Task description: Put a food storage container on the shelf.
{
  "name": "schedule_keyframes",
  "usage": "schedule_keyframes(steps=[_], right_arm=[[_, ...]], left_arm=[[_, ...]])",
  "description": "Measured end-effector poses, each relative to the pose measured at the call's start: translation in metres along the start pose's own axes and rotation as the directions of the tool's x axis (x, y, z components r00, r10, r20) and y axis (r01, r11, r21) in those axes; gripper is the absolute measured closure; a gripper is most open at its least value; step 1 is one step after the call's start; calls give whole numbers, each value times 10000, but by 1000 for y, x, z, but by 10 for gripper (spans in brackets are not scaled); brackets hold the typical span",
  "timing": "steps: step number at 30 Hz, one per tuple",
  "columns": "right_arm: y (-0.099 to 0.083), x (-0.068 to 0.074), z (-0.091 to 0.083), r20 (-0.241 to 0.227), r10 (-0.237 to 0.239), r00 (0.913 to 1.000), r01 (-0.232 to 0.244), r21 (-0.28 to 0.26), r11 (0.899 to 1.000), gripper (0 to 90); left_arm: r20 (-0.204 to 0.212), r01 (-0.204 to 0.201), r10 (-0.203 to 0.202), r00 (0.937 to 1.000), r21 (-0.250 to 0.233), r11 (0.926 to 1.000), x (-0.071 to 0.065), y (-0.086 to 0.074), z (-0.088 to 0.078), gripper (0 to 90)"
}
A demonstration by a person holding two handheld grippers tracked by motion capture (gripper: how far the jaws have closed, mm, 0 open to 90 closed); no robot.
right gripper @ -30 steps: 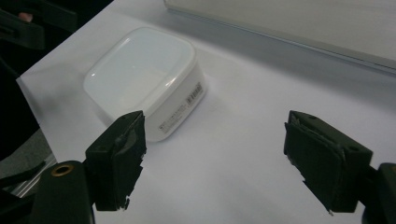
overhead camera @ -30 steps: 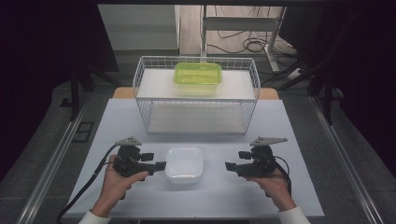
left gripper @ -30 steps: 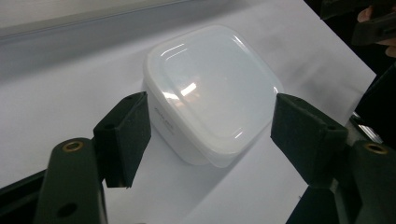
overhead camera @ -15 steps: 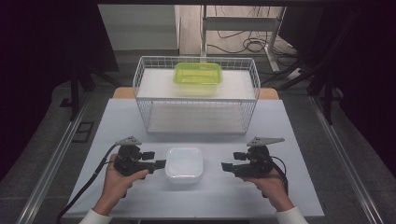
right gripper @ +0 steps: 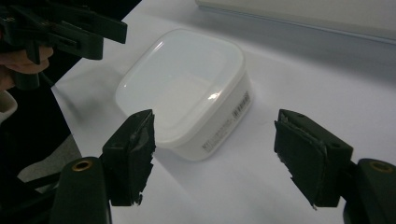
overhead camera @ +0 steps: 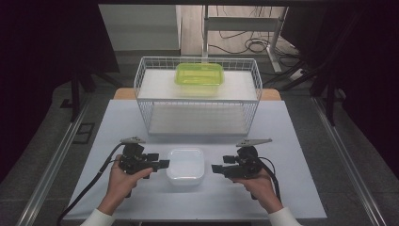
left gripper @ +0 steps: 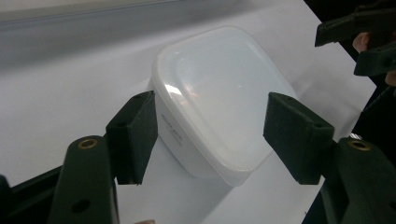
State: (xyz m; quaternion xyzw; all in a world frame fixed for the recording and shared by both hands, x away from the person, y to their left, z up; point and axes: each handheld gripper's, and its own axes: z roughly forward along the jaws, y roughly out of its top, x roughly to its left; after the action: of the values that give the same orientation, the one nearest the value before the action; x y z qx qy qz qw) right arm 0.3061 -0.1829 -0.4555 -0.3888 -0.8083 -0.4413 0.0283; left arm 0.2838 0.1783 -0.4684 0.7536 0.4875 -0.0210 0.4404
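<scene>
White box (overhead camera: 186,165) sits on tabletop (overhead camera: 291,141). Left tool (overhead camera: 162,164) just left of box, right tool (overhead camera: 215,168) just right. Both tools' jaws apart, just been closing, touching nothing.

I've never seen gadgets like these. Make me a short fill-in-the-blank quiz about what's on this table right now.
1. The white lidded box sits on the table between the two ____.
2. The green container rests on top of the wire ____.
3. The jaws of the left gripper stand ____, not pressing on the box.
4. The lid on the white box is ____, not off.

Missing words: grippers; basket; open; on
</scene>
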Motion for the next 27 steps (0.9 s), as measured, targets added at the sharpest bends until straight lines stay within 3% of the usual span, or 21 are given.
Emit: schedule_keyframes(steps=[9, 12, 15, 21, 27], right_arm=[[2, 3, 19, -116, 159, 9998, -157, 141, 9998, 319], [2, 3, 23, -265, 316, 9992, -311, 170, 9994, 338], [2, 2, 27, -476, 476, 9977, -466, 222, 9987, 356], [3, -2, 36, -807, 885, 9928, -864, 300, 9958, 405], [4, -7, 41, -851, 1359, 9871, -1338, 306, 9905, 445]], left_arm=[[369, 495, -499, 9981, 111, 9987, 5, 0, 7, 351], [686, 870, -878, 9938, 144, 9961, 10, 0, 9, 357], [594, 1078, -1081, 9924, 79, 9941, 14, -1, 9, 370], [941, 1454, -1465, 9847, 177, 9892, 18, -3, 14, 398], [980, 1729, -1749, 9797, 288, 9845, 20, -5, 17, 418]])
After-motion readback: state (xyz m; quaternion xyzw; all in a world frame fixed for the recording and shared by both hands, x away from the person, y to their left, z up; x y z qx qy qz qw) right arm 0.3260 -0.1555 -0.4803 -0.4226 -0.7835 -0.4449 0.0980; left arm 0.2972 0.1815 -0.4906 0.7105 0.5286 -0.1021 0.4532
